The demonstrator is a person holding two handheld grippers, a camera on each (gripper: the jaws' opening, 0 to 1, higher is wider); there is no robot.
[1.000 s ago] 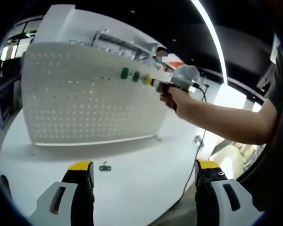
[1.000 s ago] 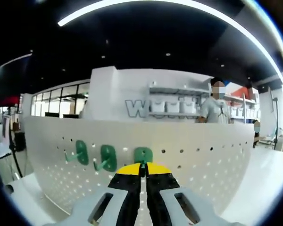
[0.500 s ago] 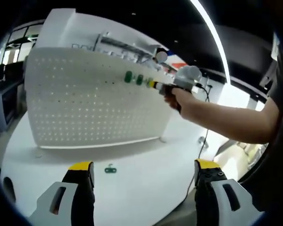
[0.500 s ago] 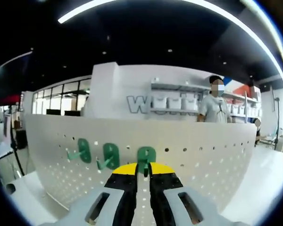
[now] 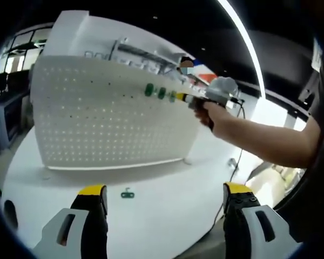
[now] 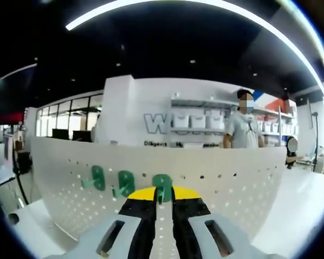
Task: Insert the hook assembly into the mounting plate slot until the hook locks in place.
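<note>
A white pegboard mounting plate (image 5: 108,118) (image 6: 232,189) stands upright on the white table (image 5: 167,183). Three green hooks hang in a row near its top edge (image 5: 149,90) (image 5: 161,93) (image 5: 173,96). My right gripper (image 6: 162,195) (image 5: 186,98), held by a hand (image 5: 210,113), is at the third hook (image 6: 162,185). Its yellow-tipped jaws stand narrowly parted on either side of that hook's prong. The other two hooks (image 6: 98,177) (image 6: 125,182) sit to its left. My left gripper (image 5: 164,199) hangs wide open over the table, holding nothing. A loose green hook (image 5: 127,193) lies on the table in front of it.
The round table's edge (image 5: 205,232) curves close to my left jaws. A cable (image 5: 232,162) trails down from the right gripper. A person (image 6: 240,127) stands behind the pegboard near wall shelves (image 6: 205,116). The operator's forearm (image 5: 264,143) crosses the left gripper view.
The right gripper's jaws have parted slightly: the gap was a thin line a second ago and is wider now. The third hook stays on the board. The left gripper stays open.
</note>
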